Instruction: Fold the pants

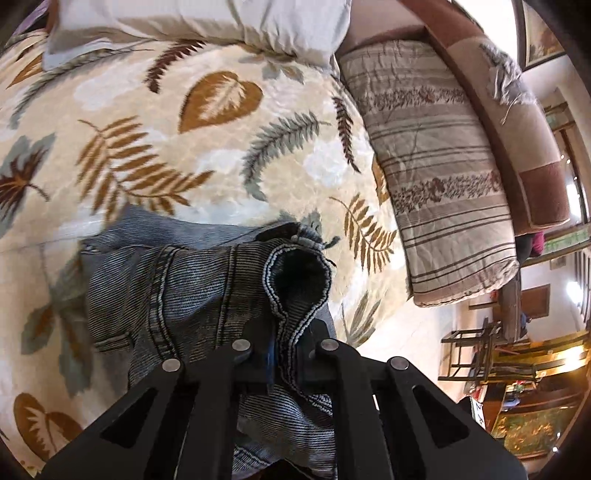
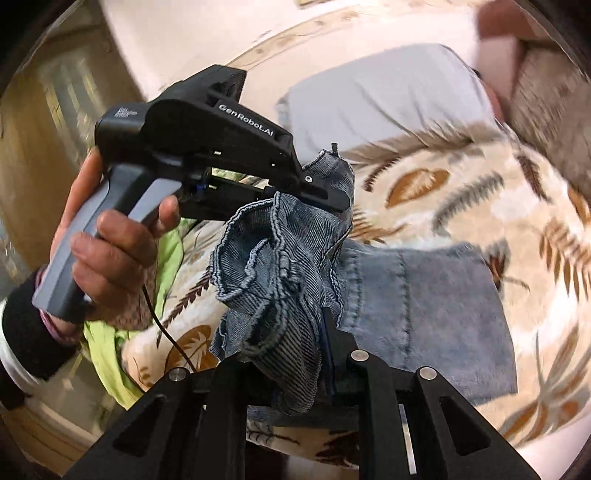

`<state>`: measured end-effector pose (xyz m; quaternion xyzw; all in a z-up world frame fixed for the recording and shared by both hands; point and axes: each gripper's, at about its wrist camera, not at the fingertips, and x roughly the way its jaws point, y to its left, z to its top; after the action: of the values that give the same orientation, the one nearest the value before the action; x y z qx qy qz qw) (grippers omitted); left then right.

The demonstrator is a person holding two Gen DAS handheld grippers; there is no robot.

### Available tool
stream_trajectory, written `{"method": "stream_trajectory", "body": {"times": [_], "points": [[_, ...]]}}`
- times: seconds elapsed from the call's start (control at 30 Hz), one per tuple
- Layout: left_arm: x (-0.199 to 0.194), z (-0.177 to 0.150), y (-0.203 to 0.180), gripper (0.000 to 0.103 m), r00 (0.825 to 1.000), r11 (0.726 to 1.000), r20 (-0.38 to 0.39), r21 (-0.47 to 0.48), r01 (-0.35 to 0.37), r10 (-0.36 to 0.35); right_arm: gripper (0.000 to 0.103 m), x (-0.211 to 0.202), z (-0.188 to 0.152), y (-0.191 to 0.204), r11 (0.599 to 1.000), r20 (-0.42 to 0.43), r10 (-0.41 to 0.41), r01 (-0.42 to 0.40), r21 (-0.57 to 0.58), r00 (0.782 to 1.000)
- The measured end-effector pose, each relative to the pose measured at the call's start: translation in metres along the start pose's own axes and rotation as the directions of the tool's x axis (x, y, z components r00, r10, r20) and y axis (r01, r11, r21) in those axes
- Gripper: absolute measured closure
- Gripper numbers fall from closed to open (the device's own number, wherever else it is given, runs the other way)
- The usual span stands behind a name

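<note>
The pants are blue denim jeans (image 1: 177, 291). My left gripper (image 1: 286, 354) is shut on a bunched hem edge of the jeans and holds it above the bed. My right gripper (image 2: 295, 354) is shut on another bunched edge of the jeans (image 2: 280, 280). Part of the jeans (image 2: 436, 295) lies flat on the leaf-patterned blanket (image 2: 480, 192). In the right wrist view the left gripper (image 2: 332, 192) shows from the side, held by a hand (image 2: 110, 251), clamped on the denim just beyond my right gripper.
The cream leaf-patterned blanket (image 1: 207, 147) covers the bed. A grey pillow (image 1: 207, 22) lies at its head, and shows in the right wrist view (image 2: 388, 103). A folded striped quilt (image 1: 439, 170) lies at the right side. A lime-green cloth (image 2: 110, 343) lies at the bed's left edge.
</note>
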<state>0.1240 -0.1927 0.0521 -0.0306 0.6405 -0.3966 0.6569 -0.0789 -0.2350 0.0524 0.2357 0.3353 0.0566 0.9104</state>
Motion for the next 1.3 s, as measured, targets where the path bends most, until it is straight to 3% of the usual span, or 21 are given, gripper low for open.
{"method": "stream_trajectory", "body": {"times": [0.47,0.7,0.87,0.97,1.07,1.17,1.2,1.23,1.3], "points": [[0.09,0.016,-0.043,0.097,0.985,0.987,-0.076,0.04,-0.153,0.156,0.088,-0.013,-0.02,-0.093,0.952,0.039,0.051,-0.061,0.299,0.998],[0.131,0.017,-0.049,0.092,0.964,0.971,-0.114,0.047,-0.236,0.24,0.088,-0.006,-0.046,-0.144,0.858,0.036,0.101,-0.105,0.503,0.994],[0.142,0.017,-0.054,0.078,0.955,0.96,-0.1,0.039,-0.276,0.279,0.082,0.0,-0.054,-0.166,0.792,0.028,0.123,-0.115,0.599,0.992],[0.138,0.016,-0.058,0.063,0.961,0.965,-0.092,0.021,-0.26,0.261,0.082,0.0,-0.055,-0.168,0.781,0.023,0.132,-0.118,0.614,0.991],[0.126,0.015,-0.065,0.062,0.963,0.968,-0.106,0.035,-0.247,0.249,0.079,-0.003,-0.052,-0.168,0.787,0.014,0.132,-0.114,0.607,0.991],[0.097,0.013,-0.068,0.062,0.979,0.983,-0.092,0.032,-0.18,0.182,0.072,-0.016,-0.047,-0.17,0.798,0.017,0.107,-0.096,0.594,0.994],[0.079,0.013,-0.067,0.062,0.986,0.988,-0.07,0.029,-0.149,0.15,0.065,-0.026,-0.045,-0.172,0.803,0.026,0.084,-0.083,0.591,0.996],[0.069,0.013,-0.066,0.058,0.99,0.991,-0.052,0.025,-0.129,0.13,0.06,-0.032,-0.042,-0.174,0.806,0.036,0.066,-0.075,0.587,0.997],[0.037,0.013,-0.056,0.041,0.996,0.995,0.008,0.01,-0.094,0.094,0.057,-0.044,-0.031,-0.18,0.815,0.066,0.029,-0.062,0.577,0.997]]}}
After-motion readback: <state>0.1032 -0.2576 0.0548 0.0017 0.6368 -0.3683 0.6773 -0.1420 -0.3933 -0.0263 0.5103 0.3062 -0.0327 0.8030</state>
